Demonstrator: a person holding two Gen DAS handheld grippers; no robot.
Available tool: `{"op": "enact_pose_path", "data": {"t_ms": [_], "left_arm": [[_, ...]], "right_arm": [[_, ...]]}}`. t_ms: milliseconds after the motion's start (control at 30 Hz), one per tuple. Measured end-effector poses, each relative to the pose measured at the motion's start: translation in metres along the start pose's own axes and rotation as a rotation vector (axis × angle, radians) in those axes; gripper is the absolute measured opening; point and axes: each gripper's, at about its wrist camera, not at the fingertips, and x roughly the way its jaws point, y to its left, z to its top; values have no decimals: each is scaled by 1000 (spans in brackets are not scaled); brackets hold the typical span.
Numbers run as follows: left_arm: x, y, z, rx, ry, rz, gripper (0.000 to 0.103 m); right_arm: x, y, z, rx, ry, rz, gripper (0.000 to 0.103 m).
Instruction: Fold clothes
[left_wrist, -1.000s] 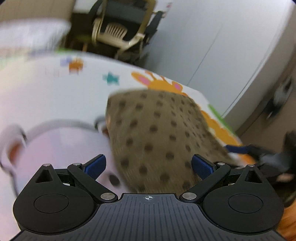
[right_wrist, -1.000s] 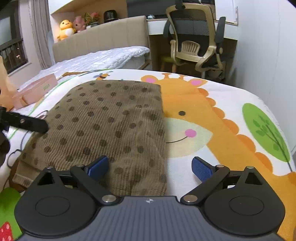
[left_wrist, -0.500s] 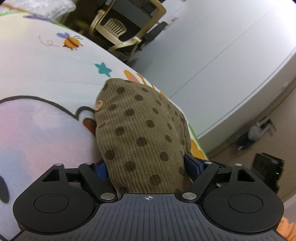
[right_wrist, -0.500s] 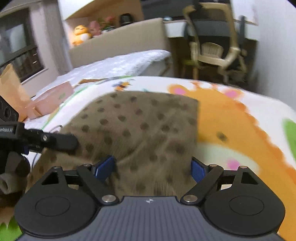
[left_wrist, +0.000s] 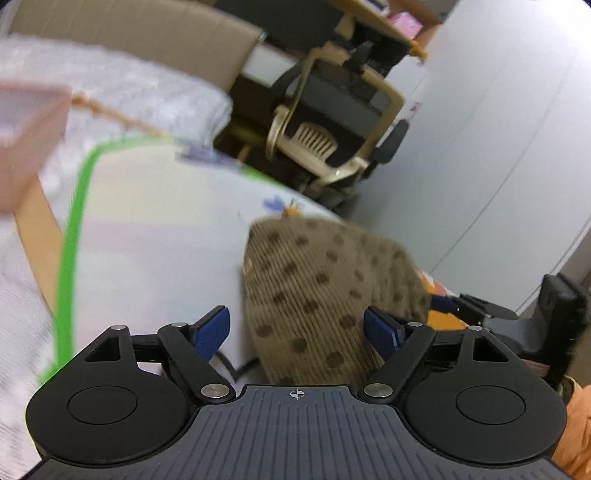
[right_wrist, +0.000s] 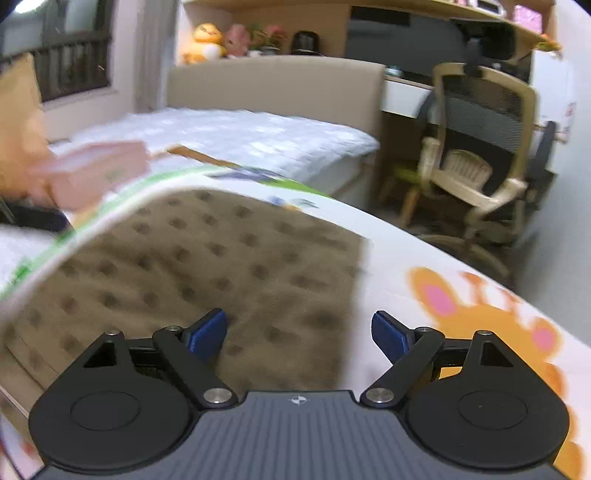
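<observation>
Both tools are released, blue pads spread apart. The left gripper (left_wrist: 296, 326) has the brown dotted corduroy garment (left_wrist: 325, 291) between its fingers and running ahead on the cartoon play mat (left_wrist: 155, 236). The right gripper (right_wrist: 298, 334) sits over the garment's right edge (right_wrist: 221, 266), its left pad (right_wrist: 207, 334) above the cloth; an office chair (right_wrist: 476, 147) stands ahead-right.

- No legible text, brand, number or sign in either view.
- Pink box (right_wrist: 98, 168): a green mark on its side, blurred and unreadable.
</observation>
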Motion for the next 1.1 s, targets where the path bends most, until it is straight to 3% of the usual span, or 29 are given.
{"op": "enact_pose_path", "data": {"t_ms": [100, 133, 233, 300, 467, 567, 700, 767, 900, 1000, 1100], "left_arm": [[-13, -20, 11, 52, -56, -59, 91], [-13, -26, 14, 54, -59, -88, 92], [-4, -51, 7, 67, 2, -160, 92], [-3, -69, -10, 119, 59, -185, 92], [-8, -108, -59, 402, 115, -71, 93], [-2, -103, -66, 372, 140, -71, 94], [11, -94, -61, 356, 103, -26, 93], [17, -92, -55, 340, 91, -19, 92], [5, -86, -44, 280, 77, -66, 93], [-10, -80, -43, 248, 57, -95, 94], [-7, -77, -54, 265, 74, -53, 94]], "right_arm": [[-11, -13, -13, -3, 18, -116, 86], [-20, -16, -18, 8, 11, -116, 86], [-57, -19, -33, 55, -40, 0, 86], [-77, -11, -43, 18, -54, 52, 86], [-64, 10, -47, -106, -1, 43, 86], [-52, 22, -45, -153, 9, 29, 86], [-22, 26, -25, -177, -16, -72, 86], [-20, 18, -19, -117, -4, -52, 86], [-47, -3, -21, -5, -42, 80, 86], [-48, -25, -15, 146, -68, 87, 86], [-28, -38, -9, 222, -48, 21, 86]]}}
